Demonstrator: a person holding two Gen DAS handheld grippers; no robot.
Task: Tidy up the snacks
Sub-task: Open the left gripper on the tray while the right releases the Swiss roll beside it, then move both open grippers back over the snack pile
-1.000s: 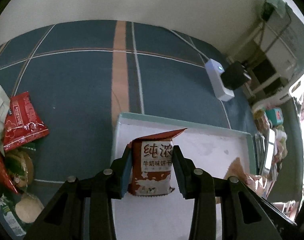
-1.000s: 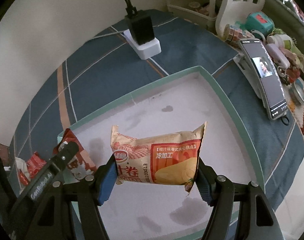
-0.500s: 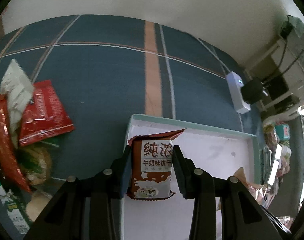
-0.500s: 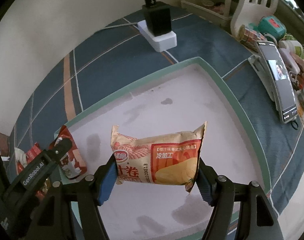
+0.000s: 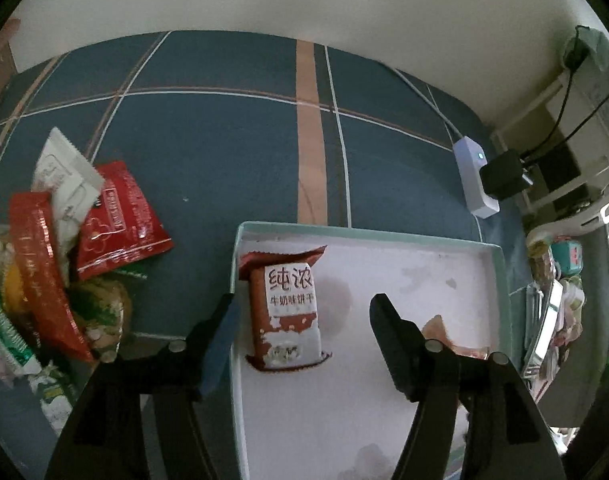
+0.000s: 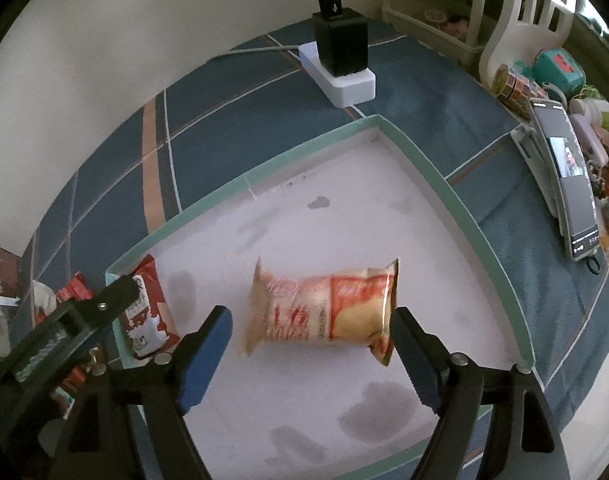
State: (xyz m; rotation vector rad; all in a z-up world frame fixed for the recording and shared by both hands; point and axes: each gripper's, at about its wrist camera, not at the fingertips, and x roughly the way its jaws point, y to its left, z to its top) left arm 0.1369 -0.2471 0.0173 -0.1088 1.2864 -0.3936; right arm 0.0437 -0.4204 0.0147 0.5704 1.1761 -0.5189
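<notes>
Your left gripper (image 5: 302,320) has its jaws spread around the brown biscuit packet (image 5: 286,312), lying in the tray (image 5: 364,234). Your right gripper (image 6: 310,344) is open too; the blurred orange snack bag (image 6: 322,310) seems loose between them. Beyond lies the power strip (image 6: 336,76).

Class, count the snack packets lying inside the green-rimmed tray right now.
2: the brown milk biscuit packet in the tray's left corner, and the orange egg roll packet nearer the middle. Gripper arms may hide more.
</notes>
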